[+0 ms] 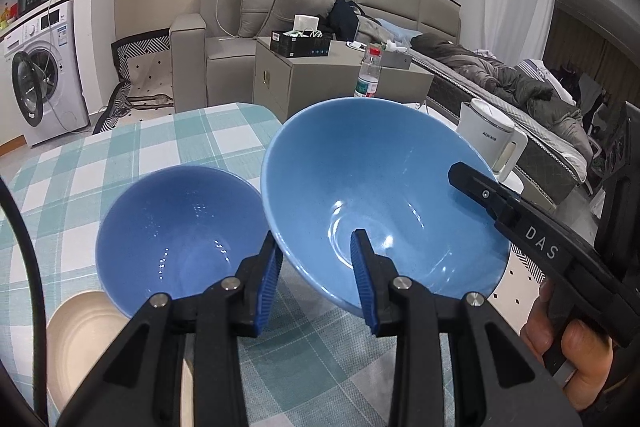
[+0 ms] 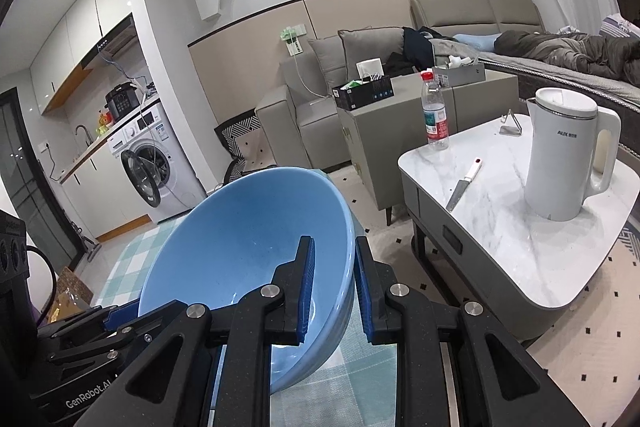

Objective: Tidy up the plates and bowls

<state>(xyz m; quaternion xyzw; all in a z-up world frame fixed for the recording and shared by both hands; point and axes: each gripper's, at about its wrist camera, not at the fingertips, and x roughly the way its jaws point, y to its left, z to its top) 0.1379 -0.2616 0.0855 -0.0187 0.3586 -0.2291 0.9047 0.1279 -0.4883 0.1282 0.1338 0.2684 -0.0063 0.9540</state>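
1. Blue large bowl (image 1: 384, 195) hangs tilted above the checked tablecloth (image 1: 120, 155), gripped on both sides.
2. Left gripper (image 1: 316, 267) pinches its near rim; right gripper (image 2: 334, 291) clamps the far rim.
3. Smaller bowl (image 1: 180, 231) sits just beside it, over a cream plate (image 1: 80, 339).

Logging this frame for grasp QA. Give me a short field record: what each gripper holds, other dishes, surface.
left gripper: shut on near rim of large light blue bowl
right gripper: shut on the same bowl's rim, opposite side
large bowl state: tilted, held by both grippers
small blue bowl: left of the large bowl, upright, not gripped
cream dish: lower left, partly hidden
surface: green checked tablecloth
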